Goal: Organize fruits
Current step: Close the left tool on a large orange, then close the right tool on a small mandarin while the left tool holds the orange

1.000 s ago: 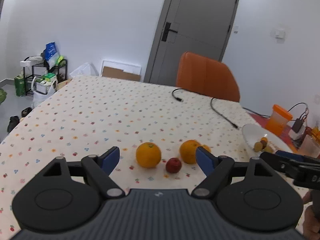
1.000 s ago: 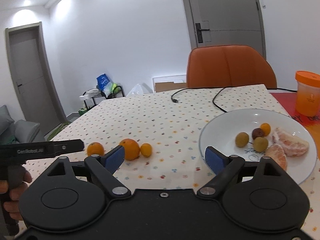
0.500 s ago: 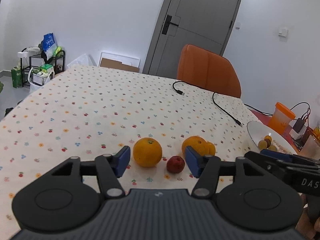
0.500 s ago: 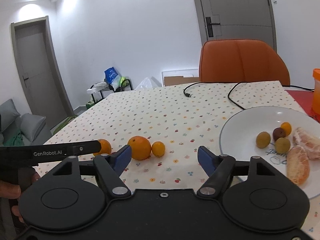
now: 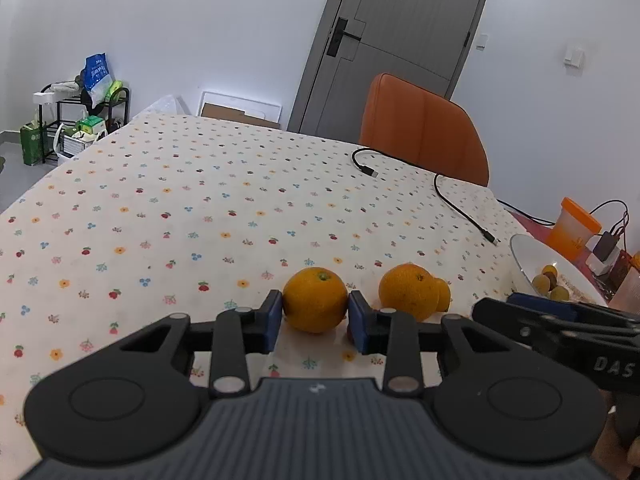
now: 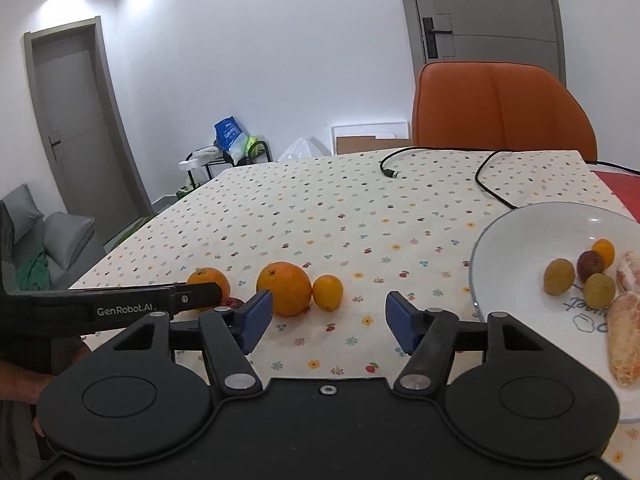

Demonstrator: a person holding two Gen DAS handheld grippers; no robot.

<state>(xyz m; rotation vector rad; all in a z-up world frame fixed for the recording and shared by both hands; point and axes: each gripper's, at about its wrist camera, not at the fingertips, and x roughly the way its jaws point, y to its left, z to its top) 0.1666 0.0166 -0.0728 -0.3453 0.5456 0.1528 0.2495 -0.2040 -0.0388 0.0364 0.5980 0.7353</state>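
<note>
Left claw (image 5: 315, 322) closing round nearest orange (image 5: 315, 299) on surface (image 5: 200, 208), pads at both flanks, seemingly touching. Right claw (image 6: 328, 316) apart, closing on nothing, aimed between second orange (image 6: 284, 289) and small citrus (image 6: 327, 292). White plate (image 6: 500, 248) already holds several small fruits (peeled segments too). Three or four loose fruits left.

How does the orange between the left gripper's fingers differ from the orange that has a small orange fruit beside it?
The held orange sits between the left gripper's closing jaws, with a pad at each side; the free orange lies outside them. The held orange has a small red fruit next to it; the free orange touches a small orange fruit. Both are round, orange-skinned, stem end up, and rest on the flowered tablecloth.
</note>
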